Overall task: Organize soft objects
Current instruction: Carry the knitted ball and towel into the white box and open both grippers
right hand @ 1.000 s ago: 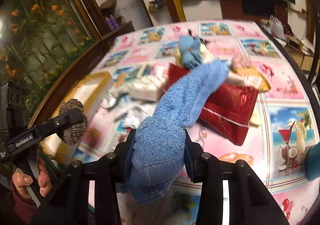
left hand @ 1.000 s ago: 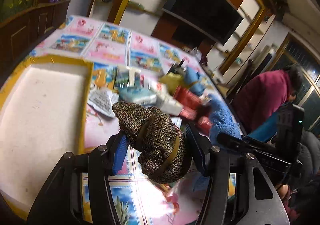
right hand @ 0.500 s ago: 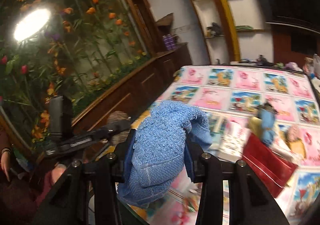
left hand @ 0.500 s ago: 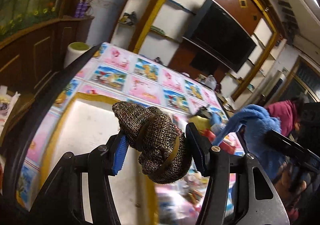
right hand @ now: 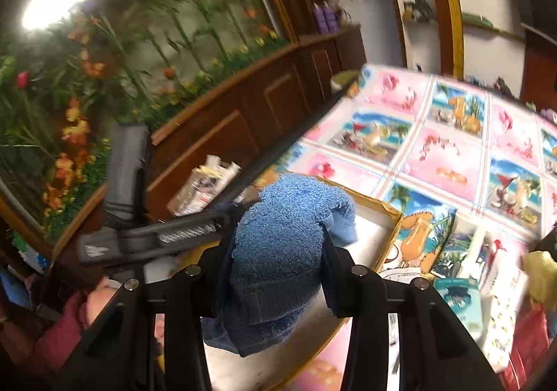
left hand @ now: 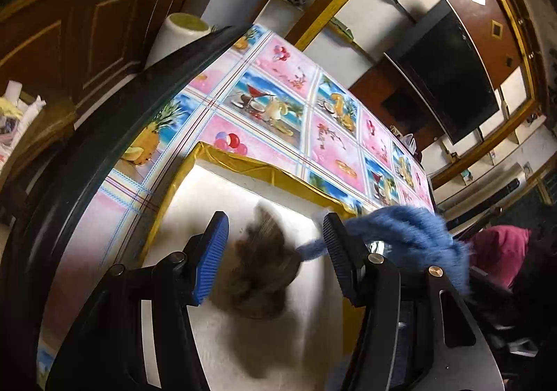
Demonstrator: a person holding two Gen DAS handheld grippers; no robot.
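My left gripper (left hand: 275,252) is open above the white tray (left hand: 243,168) with yellow rim. The brown knitted item (left hand: 259,272) is blurred between and below the jaws, loose over the tray floor. My right gripper (right hand: 278,262) is shut on the blue towel (right hand: 282,252) and holds it over the same tray (right hand: 379,227). The blue towel also shows at the right in the left wrist view (left hand: 407,234), hanging over the tray's edge. The left gripper's body (right hand: 146,238) shows at the left in the right wrist view.
The table carries a pink and blue picture cloth (left hand: 278,102). Packets and boxes (right hand: 487,279) lie right of the tray. A wooden cabinet (right hand: 243,112) and a white roll (left hand: 177,36) stand beyond the table's edge. A person in a red top (left hand: 497,252) is at the right.
My left gripper has opened and the brown knitted item has dropped out of it toward the tray. Both grippers have moved over the tray; the right one still holds the towel.
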